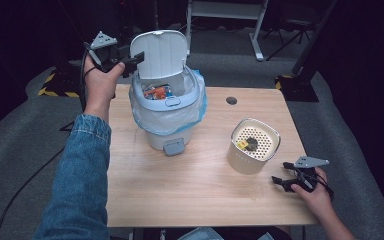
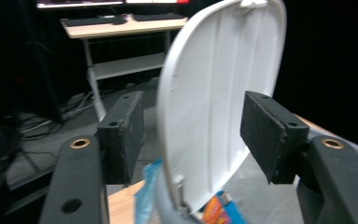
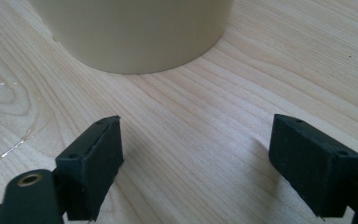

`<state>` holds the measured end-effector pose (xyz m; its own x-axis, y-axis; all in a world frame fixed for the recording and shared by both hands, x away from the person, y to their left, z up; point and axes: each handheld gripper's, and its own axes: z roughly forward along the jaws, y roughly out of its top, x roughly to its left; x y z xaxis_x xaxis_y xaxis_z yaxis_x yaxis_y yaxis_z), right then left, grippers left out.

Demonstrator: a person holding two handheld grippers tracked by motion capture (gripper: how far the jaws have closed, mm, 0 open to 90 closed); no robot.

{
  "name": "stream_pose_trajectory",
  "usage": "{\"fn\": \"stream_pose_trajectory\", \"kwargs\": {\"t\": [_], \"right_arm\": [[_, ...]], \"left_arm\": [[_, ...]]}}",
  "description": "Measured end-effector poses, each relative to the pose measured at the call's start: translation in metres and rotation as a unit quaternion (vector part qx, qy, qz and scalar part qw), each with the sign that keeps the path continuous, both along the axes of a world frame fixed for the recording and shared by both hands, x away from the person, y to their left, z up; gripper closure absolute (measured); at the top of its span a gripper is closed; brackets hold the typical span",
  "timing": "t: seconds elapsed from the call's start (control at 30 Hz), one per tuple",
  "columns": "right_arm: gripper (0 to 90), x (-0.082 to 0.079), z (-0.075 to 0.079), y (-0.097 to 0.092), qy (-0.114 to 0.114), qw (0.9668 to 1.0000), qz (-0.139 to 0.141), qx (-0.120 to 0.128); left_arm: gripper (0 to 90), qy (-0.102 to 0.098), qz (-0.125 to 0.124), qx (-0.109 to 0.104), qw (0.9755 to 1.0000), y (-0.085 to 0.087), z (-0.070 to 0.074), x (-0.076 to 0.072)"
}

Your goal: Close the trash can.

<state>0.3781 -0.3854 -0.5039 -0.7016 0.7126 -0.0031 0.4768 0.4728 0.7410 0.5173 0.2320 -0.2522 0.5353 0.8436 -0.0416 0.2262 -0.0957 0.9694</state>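
A pale blue pedal bin (image 1: 167,127) with a plastic liner stands at the back left of the wooden table (image 1: 195,195). Its white lid (image 1: 160,52) is tipped up, and colourful wrappers (image 1: 156,92) lie inside. My left gripper (image 1: 132,60) is raised at the lid's left edge. In the left gripper view the lid (image 2: 214,93) stands between the spread pads (image 2: 128,130) of the left gripper (image 2: 193,116), and neither pad presses on it. My right gripper (image 1: 280,174) rests open on the table beside a cream canister (image 1: 245,160). Only bare wood lies between the jaws of the right gripper (image 3: 196,140), with the canister (image 3: 135,32) just ahead.
The canister's perforated top (image 1: 265,142) holds a dark lump and a small yellow scrap. The bin's grey foot pedal (image 1: 174,147) faces me. A round cable hole (image 1: 231,100) sits at the table's back. A faint wet ring (image 3: 9,140) marks the wood. A white desk frame (image 1: 255,30) stands behind.
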Motion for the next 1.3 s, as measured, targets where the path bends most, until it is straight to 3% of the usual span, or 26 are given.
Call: {"fn": "stream_pose_trajectory", "kwargs": {"t": [0.27, 0.43, 0.77, 0.87, 1.07, 1.1, 1.17, 1.2, 1.23, 1.27, 1.3], "right_arm": [[17.9, 0.0, 0.0, 0.0, 0.0, 1.0, 0.001, 0.0], [17.7, 0.001, 0.0, 0.0, 0.001, 1.0, 0.004, 0.001], [17.6, 0.001, 0.0, 0.0, 0.001, 1.0, 0.005, 0.001], [17.5, 0.001, 0.0, 0.0, 0.001, 1.0, 0.005, 0.001], [17.5, 0.001, 0.0, 0.0, 0.001, 1.0, 0.004, 0.001], [17.5, 0.001, 0.0, 0.0, 0.001, 1.0, 0.004, 0.001], [17.5, 0.001, 0.0, 0.0, 0.001, 1.0, 0.004, 0.001], [17.5, 0.001, 0.0, 0.0, 0.001, 1.0, 0.004, 0.001], [17.5, 0.001, 0.0, 0.0, 0.001, 1.0, 0.004, 0.0], [17.5, 0.001, 0.0, 0.0, 0.001, 1.0, 0.004, 0.0], [17.5, 0.001, 0.0, 0.0, 0.001, 1.0, 0.004, 0.0]], "left_arm": [[44.7, 0.013, -0.017, 0.004, 0.9998, 0.001, 0.003, -0.006], [46.1, 0.021, -0.039, 0.025, 0.9987, 0.0, 0.005, -0.014], [44.0, 0.047, -0.096, 0.046, 0.9933, -0.003, 0.0, -0.036], [44.1, 0.045, -0.111, 0.043, 0.9919, -0.008, -0.001, -0.041], [39.7, 0.037, -0.119, 0.074, 0.9895, -0.02, -0.002, -0.048], [39.7, 0.034, -0.115, 0.092, 0.9885, -0.023, -0.003, -0.051], [39.6, 0.032, -0.111, 0.106, 0.9875, -0.025, -0.004, -0.054], [38.9, 0.035, -0.113, 0.105, 0.9874, -0.025, -0.004, -0.055], [37.4, 0.046, -0.118, 0.086, 0.9881, -0.026, -0.003, -0.057], [40.1, 0.046, -0.121, 0.076, 0.9887, -0.026, -0.003, -0.06], [39.5, 0.039, -0.12, 0.079, 0.9888, -0.027, -0.002, -0.062]]}}
